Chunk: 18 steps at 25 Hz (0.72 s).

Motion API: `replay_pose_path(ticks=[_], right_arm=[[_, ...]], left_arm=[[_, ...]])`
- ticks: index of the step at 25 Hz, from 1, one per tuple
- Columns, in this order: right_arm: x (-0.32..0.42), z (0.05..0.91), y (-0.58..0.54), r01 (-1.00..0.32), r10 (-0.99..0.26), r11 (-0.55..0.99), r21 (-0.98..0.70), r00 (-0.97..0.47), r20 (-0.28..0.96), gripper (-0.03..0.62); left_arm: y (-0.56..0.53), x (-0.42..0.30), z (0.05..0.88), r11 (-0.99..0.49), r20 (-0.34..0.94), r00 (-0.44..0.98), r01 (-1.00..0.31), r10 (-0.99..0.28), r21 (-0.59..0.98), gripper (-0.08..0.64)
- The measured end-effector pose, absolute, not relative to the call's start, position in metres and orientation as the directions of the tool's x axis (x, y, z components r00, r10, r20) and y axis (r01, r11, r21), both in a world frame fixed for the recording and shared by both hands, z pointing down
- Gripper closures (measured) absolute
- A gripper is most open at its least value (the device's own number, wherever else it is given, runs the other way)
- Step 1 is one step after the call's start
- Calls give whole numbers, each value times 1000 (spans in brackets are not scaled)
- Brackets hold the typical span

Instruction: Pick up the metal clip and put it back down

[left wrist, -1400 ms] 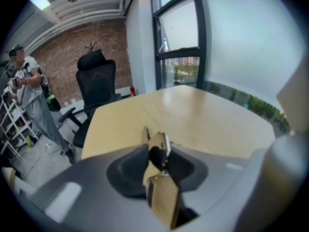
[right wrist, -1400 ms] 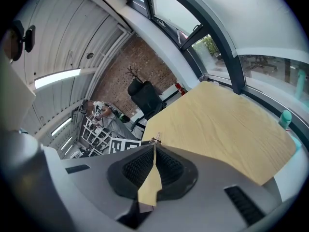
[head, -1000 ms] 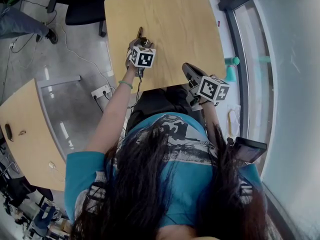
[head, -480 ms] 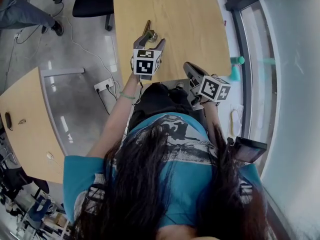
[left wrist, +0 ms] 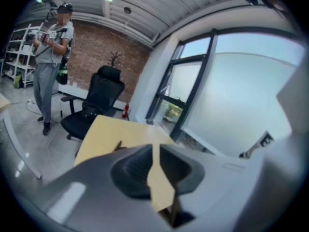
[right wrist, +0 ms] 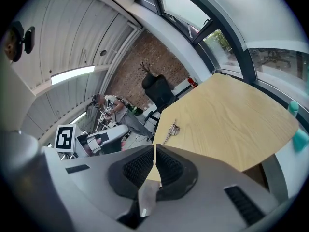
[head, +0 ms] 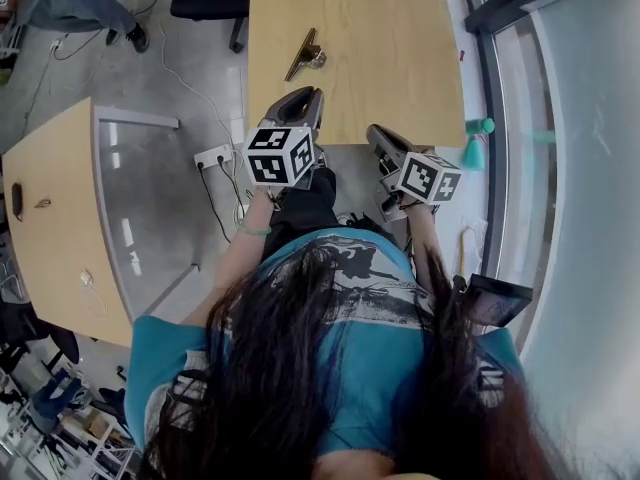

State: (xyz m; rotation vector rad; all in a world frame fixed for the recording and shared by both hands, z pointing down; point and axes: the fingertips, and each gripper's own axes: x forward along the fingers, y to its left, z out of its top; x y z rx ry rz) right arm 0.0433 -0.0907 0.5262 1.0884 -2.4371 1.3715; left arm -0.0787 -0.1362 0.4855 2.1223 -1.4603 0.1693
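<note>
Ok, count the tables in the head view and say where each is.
2. The front table holds the clip; the left table stands at the view's left. The person may hide more.

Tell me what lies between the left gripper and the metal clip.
Nothing: the head view shows only bare table between the metal clip and the left gripper, whose empty jaws are closing.
</note>
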Motion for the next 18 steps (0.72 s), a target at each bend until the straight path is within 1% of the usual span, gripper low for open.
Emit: replay_pose_path(ticks=[2, 3, 7, 18], right_arm=[[48, 522, -73, -641, -515, 336, -690, -738, 435, 569], [52, 520, -63, -636, -514, 342, -691, -743, 430, 569], [67, 513, -24, -623, -510, 373, -688, -757, 409, 569], [92, 517, 88, -568, -446, 441, -695, -811, 379, 569]], left_arm=[[-110, -80, 486, -217, 413, 369, -903, -833, 370, 551], [-97, -79, 487, -198, 417, 357, -904, -836, 378, 557], [-47, -69, 491, -149, 427, 333, -901, -841, 408, 557], [81, -38, 483, -88, 434, 257, -924, -863, 373, 557]])
